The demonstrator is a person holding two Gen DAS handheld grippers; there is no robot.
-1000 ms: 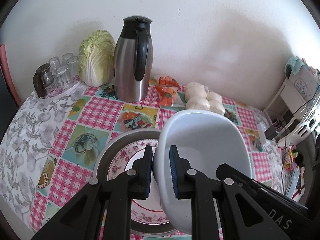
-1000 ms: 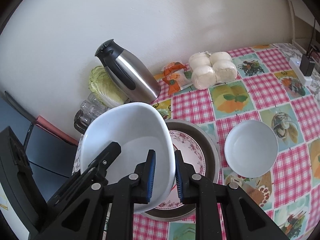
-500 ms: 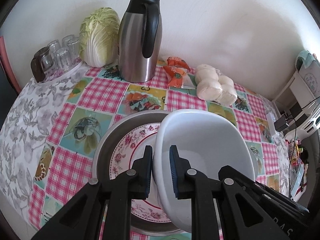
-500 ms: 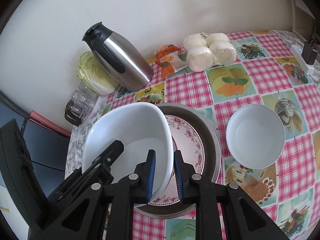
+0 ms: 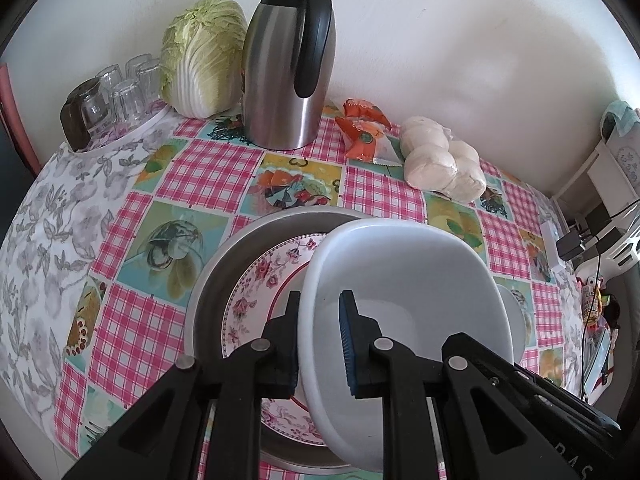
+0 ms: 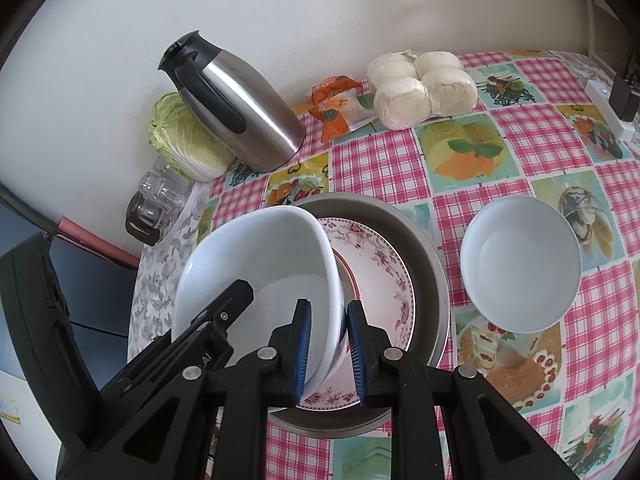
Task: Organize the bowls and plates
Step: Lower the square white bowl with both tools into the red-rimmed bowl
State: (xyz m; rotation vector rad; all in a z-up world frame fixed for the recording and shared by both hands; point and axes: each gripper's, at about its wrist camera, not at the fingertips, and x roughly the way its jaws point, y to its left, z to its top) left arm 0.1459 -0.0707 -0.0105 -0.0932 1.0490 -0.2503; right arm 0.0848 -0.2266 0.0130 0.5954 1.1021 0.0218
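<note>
Both tongs [image 5: 319, 338] [image 6: 325, 340] gripping white bowl [image 5: 404, 280] rim, over floral plate [image 6: 384, 276] in metal pan [image 6: 430, 264]

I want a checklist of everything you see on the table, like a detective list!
Surface: checked, flowery tablecloth on the table.
Job's things: big white bowl held tilted over the flowered plate, which lies in a metal pan; small white bowl stands apart beside the pan.
Clutter: steel jug, cabbage, glasses, orange packet, bag of buns.
Grippers: left tool and right tool each pinch an opposite rim of the big white bowl.
Cables: white power strip with black plug; black wires past the table edge.
Surroundings: white wall, white shelf.
</note>
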